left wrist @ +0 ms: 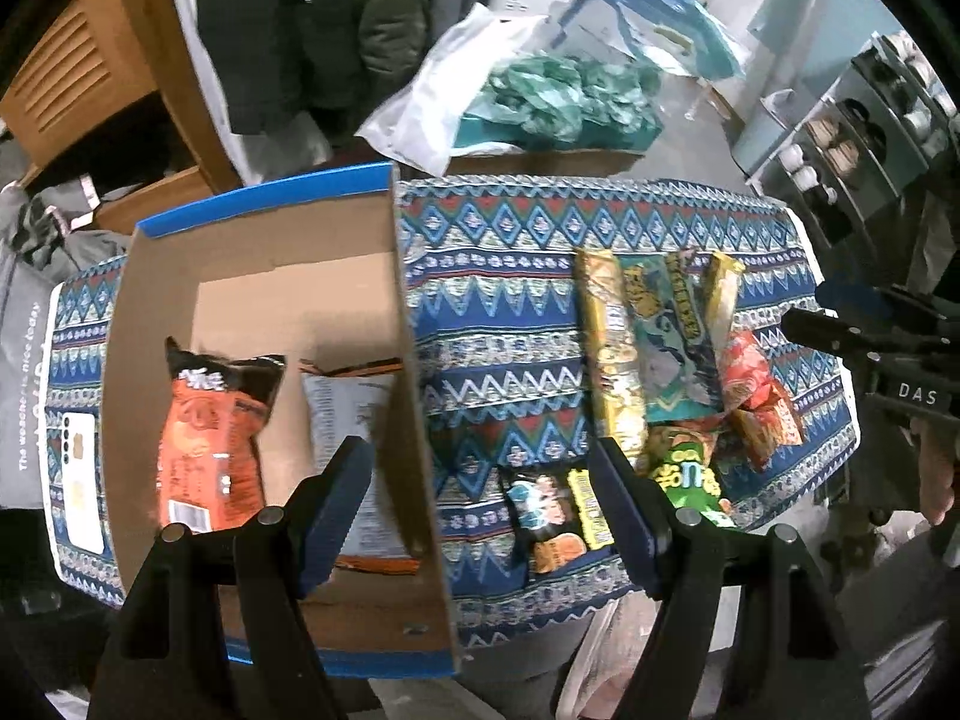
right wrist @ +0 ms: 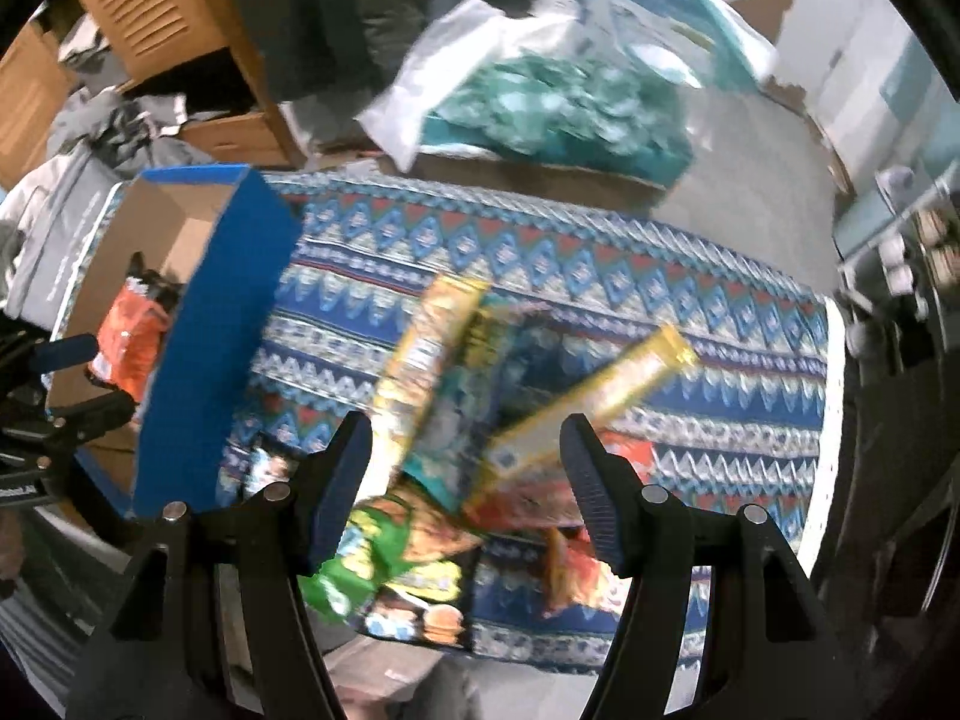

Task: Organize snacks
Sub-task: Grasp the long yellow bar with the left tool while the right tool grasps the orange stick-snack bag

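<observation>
A blue-edged cardboard box (left wrist: 258,276) stands on the left of the patterned cloth. Inside lie an orange-and-black snack bag (left wrist: 210,444) and a grey-backed packet (left wrist: 360,420). My left gripper (left wrist: 480,468) hangs open over the box's right wall, nothing between its fingers. To its right lies a pile of snacks: a long yellow pack (left wrist: 609,354), a teal packet (left wrist: 672,336), a green bag (left wrist: 687,474), a red bag (left wrist: 756,396). My right gripper (right wrist: 465,438) is open above the same pile, over the teal packet (right wrist: 456,414) and a yellow bar (right wrist: 594,402). The right wrist view is blurred.
The cloth-covered table (left wrist: 498,312) ends close below the pile. The other gripper (left wrist: 888,354) shows at the right edge of the left wrist view. Behind the table lie plastic bags with green cloth (left wrist: 564,96), wooden furniture (left wrist: 90,78) and a grey shelf unit (left wrist: 870,114).
</observation>
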